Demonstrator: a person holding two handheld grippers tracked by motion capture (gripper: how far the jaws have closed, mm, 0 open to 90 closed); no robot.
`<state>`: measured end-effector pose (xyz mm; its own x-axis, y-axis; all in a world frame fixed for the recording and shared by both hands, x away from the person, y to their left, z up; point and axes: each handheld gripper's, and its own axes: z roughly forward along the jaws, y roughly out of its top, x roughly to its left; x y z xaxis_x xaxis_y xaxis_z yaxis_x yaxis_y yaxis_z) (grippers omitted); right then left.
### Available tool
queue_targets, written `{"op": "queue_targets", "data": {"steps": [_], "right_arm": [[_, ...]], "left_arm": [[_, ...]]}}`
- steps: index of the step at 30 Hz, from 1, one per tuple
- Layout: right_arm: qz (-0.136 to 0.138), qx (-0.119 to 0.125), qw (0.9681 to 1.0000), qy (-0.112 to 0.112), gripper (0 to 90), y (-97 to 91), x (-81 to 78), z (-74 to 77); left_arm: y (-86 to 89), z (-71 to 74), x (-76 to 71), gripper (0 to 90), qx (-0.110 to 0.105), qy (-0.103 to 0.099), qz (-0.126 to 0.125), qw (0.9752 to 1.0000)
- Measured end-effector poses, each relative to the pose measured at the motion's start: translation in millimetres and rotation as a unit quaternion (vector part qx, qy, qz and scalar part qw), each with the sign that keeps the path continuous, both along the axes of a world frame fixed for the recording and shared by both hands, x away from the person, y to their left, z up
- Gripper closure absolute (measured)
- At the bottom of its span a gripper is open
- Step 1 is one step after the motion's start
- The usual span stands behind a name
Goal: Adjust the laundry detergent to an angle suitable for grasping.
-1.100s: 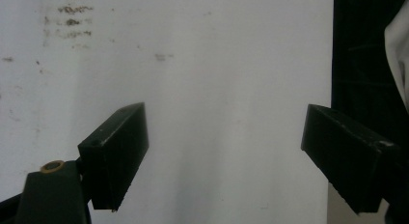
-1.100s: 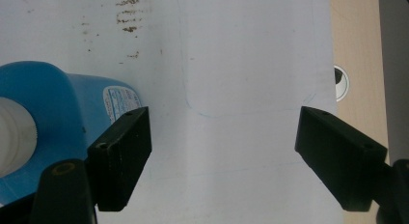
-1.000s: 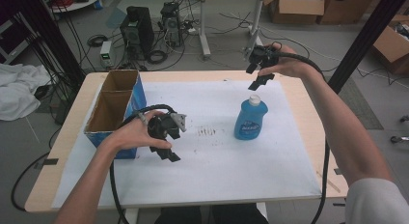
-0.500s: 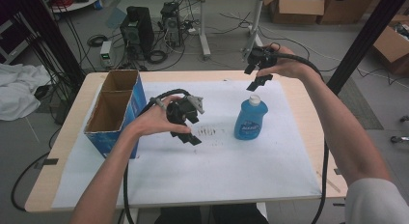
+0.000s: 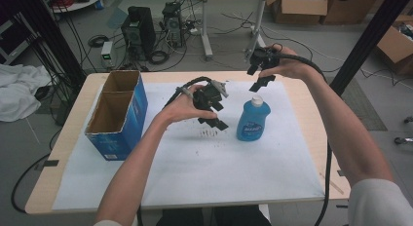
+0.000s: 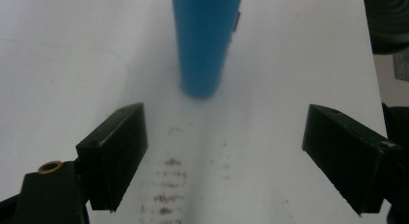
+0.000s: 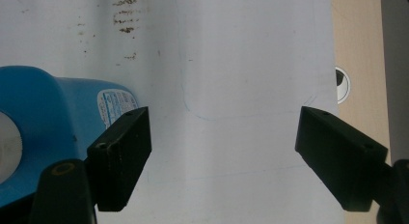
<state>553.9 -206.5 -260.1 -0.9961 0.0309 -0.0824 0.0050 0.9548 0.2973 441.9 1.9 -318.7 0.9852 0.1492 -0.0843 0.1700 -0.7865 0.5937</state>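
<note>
A blue dish-soap bottle (image 5: pixel 253 121) with a white cap stands upright on the white sheet (image 5: pixel 195 172) right of the table's middle. My left gripper (image 5: pixel 213 115) hovers just left of it, open and empty; in the left gripper view the bottle (image 6: pixel 205 40) rises ahead, beyond the wide-apart jaws (image 6: pixel 224 161). My right gripper (image 5: pixel 257 76) is held in the air above and behind the bottle, open, looking down. In the right gripper view the bottle (image 7: pixel 53 122) lies at lower left, partly behind the left jaw, with nothing between the jaws (image 7: pixel 222 161).
An open blue cardboard box (image 5: pixel 117 114) with two compartments stands at the table's left side. Dark smudges (image 5: pixel 210 133) mark the sheet under my left gripper. Bare wooden table edge (image 5: pixel 311 119) runs along the right. Both cables trail off toward the person.
My left gripper has travelled right across the sheet, from beside the box to close by the bottle. The right gripper has stayed where it was.
</note>
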Motion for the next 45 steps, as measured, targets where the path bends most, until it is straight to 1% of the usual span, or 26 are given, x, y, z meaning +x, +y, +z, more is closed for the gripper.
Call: {"op": "queue_targets", "data": {"steps": [4,6,7,9,10,11,14,16,19,22,24,26,28,30,32,34,37,39,43,45], "right_arm": [[-0.001,0.001,1.0000,-0.001,20.3,-0.3,1.0,-0.3],[-0.001,0.001,1.0000,-0.002,20.3,-0.6,1.2,-0.3],[-0.001,0.001,1.0000,-0.002,20.3,-0.6,1.2,-0.3],[-0.002,0.001,1.0000,-0.001,20.3,-1.0,1.6,-0.4],[-0.003,0.001,1.0000,-0.001,20.3,-1.4,1.7,-0.5],[-0.003,0.001,1.0000,-0.001,20.3,-1.4,1.7,-0.5],[-0.004,0.000,1.0000,-0.002,20.3,-2.2,1.3,-0.1],[-0.004,0.000,1.0000,-0.002,20.3,-2.6,1.3,0.2],[-0.005,0.002,1.0000,-0.004,20.3,-3.5,1.0,1.3],[-0.007,0.002,1.0000,-0.005,20.4,-4.1,0.3,2.1],[-0.007,0.000,1.0000,-0.005,20.4,-4.3,-0.1,2.1],[-0.007,-0.001,1.0000,-0.005,20.4,-4.8,-0.3,2.0],[-0.008,-0.003,1.0000,-0.005,20.4,-5.0,-0.3,1.9],[-0.008,-0.003,1.0000,-0.005,20.4,-5.0,-0.3,2.0],[-0.008,-0.002,1.0000,-0.005,20.4,-5.0,-0.4,2.1],[-0.008,-0.002,1.0000,-0.005,20.4,-5.1,-0.4,2.1],[-0.009,-0.004,0.9999,-0.005,20.4,-5.2,-0.4,1.9],[-0.009,-0.004,0.9999,-0.005,20.4,-5.3,-0.5,1.7],[-0.009,-0.005,0.9999,-0.006,20.4,-5.6,-0.6,1.5],[-0.009,-0.007,0.9999,-0.006,20.4,-6.0,-0.7,1.2]], "left_arm": [[-15.1,-5.8,6.5,16.7,-0.019,-0.001,0.002,0.9998],[-24.7,-9.7,10.2,16.7,-0.025,-0.007,0.003,0.9997],[-24.7,-9.7,10.2,16.7,-0.025,-0.007,0.003,0.9997],[-31.0,-11.8,11.9,16.7,-0.030,-0.006,0.001,0.9995],[-36.6,-13.0,13.3,16.7,-0.037,-0.007,0.000,0.9993],[-36.6,-13.0,13.3,16.6,-0.037,-0.007,0.000,0.9993],[-46.7,-15.9,16.0,16.6,-0.049,-0.001,-0.001,0.9988],[-48.9,-16.5,16.8,16.6,-0.049,-0.002,-0.002,0.9988],[-55.5,-19.1,17.7,16.6,-0.058,0.000,0.001,0.9983],[-62.3,-21.2,18.5,16.5,-0.063,-0.003,0.005,0.9980],[-67.1,-23.7,18.3,16.5,-0.069,0.002,0.007,0.9976],[-71.2,-26.3,18.0,16.5,-0.069,0.001,0.008,0.9976],[-75.3,-29.2,17.4,16.5,-0.073,0.005,0.007,0.9973],[-76.1,-29.5,17.4,16.5,-0.072,0.003,0.007,0.9973],[-77.4,-30.5,17.0,16.6,-0.077,0.006,0.007,0.9970],[-78.2,-31.0,16.8,17.2,-0.072,0.002,0.004,0.9974],[-79.4,-32.2,16.5,17.8,-0.073,0.006,0.005,0.9973],[-80.3,-33.2,16.7,18.4,-0.071,0.003,0.003,0.9975],[-80.6,-34.0,17.2,23.2,-0.075,0.003,0.006,0.9971],[-80.8,-34.5,17.0,23.9,-0.077,0.002,0.010,0.9970]]}}
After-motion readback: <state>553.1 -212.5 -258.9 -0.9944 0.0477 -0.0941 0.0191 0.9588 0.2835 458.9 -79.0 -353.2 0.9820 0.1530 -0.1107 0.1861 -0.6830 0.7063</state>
